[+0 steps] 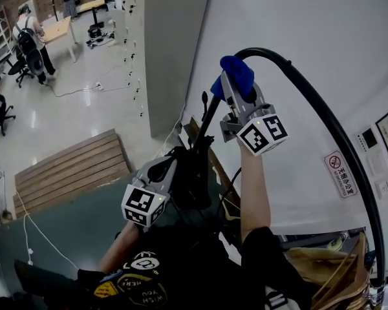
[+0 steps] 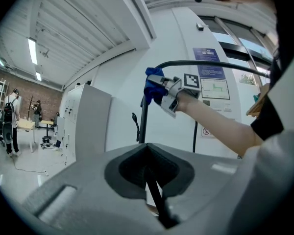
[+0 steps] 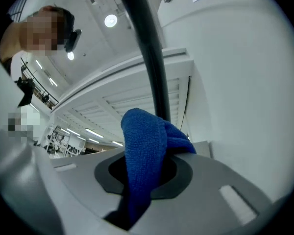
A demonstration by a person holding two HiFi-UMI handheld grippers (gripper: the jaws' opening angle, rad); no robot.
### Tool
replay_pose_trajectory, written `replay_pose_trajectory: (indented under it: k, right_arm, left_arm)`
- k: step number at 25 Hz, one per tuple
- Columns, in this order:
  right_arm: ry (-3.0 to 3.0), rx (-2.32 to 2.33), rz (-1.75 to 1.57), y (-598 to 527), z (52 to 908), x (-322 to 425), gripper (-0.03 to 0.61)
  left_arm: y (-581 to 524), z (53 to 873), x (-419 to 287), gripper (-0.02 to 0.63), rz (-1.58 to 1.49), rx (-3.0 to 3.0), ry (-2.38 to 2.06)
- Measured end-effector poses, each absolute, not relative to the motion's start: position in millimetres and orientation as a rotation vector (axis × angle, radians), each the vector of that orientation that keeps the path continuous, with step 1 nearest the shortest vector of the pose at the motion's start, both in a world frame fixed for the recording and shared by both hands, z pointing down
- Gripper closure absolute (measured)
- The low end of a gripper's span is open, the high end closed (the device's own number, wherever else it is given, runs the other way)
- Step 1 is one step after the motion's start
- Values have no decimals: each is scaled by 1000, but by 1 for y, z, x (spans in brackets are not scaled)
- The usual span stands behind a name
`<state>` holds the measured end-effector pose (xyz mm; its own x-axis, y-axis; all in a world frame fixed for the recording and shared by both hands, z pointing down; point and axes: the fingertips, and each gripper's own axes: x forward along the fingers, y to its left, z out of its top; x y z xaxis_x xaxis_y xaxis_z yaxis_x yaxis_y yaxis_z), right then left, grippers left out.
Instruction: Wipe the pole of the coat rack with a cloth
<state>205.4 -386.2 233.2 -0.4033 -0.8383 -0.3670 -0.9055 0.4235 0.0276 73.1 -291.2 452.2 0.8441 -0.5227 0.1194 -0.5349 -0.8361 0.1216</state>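
The pole [image 1: 323,118] is a smooth, round black tube. It rises straight, then bends in a wide arc along the white wall [image 1: 297,18]. A small black hook [image 2: 135,122] sticks out from its upright part.

The cloth [image 3: 142,151] is blue, with a nubby woven pile. It is folded into a thick wad that bulges out of the right tool [image 1: 238,94]. In the right gripper view the 2 jaws are closed on the wad, and its upper fold lies against the pole just below the bend. This tool is held high on an outstretched arm [image 1: 252,192], and its marker cube [image 1: 264,134] faces the head camera.

The left tool [image 1: 165,170] sits lower, at the straight part of the rack. In the left gripper view its jaws are closed on a thin black bar running up in line with the pole; the grey, moulded jaw faces meet around it.

A tan, creased bag [image 1: 323,270] sits at the lower right of the head view; its contents cannot be made out. A slatted wooden panel [image 1: 71,166] lies on the glossy floor [image 1: 84,102].
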Motion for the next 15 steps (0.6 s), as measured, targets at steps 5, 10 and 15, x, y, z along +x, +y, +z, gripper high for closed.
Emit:
replay_pose_trajectory:
  k: [5, 10, 15]
  right_arm:
    - [2516, -1607, 279, -391, 302, 189, 520]
    - [2586, -1667, 76, -391, 380, 186, 520]
    - [2639, -1723, -60, -390, 436, 185, 520]
  left_arm:
    - [-299, 442, 73, 611, 89, 2881, -851]
    - [-299, 438, 82, 611, 84, 2897, -829]
    - [-297, 436, 91, 611, 84, 2912, -799]
